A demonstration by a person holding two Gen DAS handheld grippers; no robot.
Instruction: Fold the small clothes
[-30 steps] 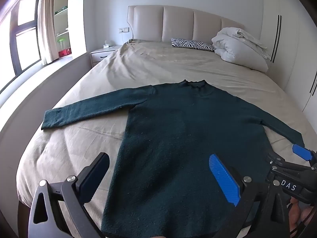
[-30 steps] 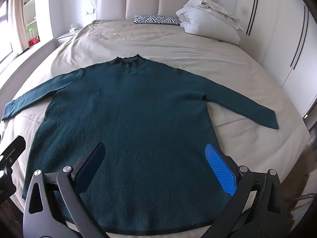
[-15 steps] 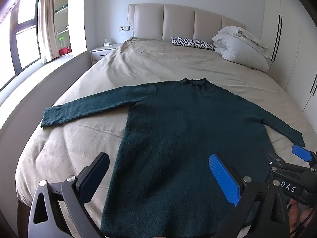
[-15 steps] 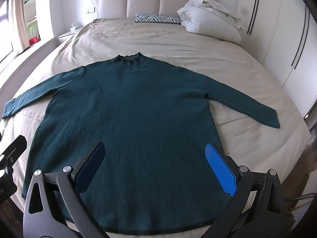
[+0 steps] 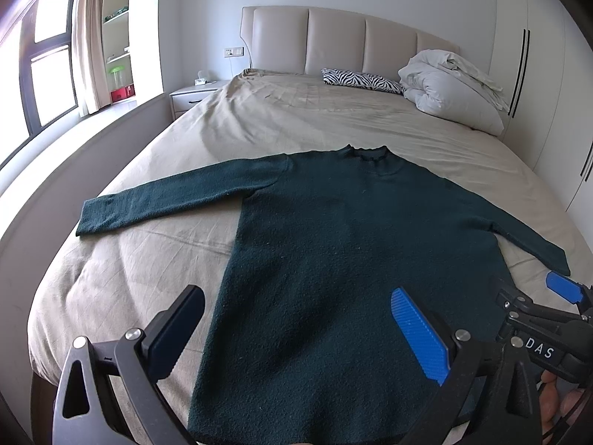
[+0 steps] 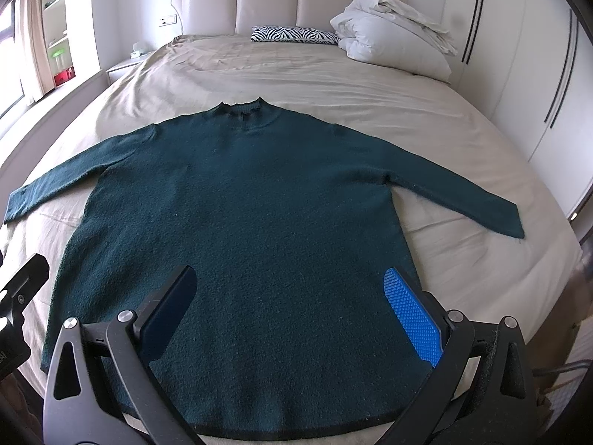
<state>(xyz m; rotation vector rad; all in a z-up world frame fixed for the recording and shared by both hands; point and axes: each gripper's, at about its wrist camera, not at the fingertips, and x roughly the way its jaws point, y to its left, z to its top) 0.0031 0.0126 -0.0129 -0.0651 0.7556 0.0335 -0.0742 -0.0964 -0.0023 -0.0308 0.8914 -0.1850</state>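
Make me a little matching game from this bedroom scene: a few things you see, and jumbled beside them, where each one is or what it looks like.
Things:
1. sweater
2. zebra-print pillow
3. white duvet
4. left gripper

Descriptions:
a. bundled up by the wardrobe side
b. open, above the hem
c. spread flat, sleeves out
d. against the headboard, striped

Pairs: 1-c, 2-d, 3-a, 4-b

A wide bed covered in a wrinkled beige sheet fills the view. A dark teal knitted sweater lies flat on it, sleeves spread to both sides, neck toward the padded headboard. Near the headboard rest a zebra-striped pillow and, touching it, a bundled white duvet.
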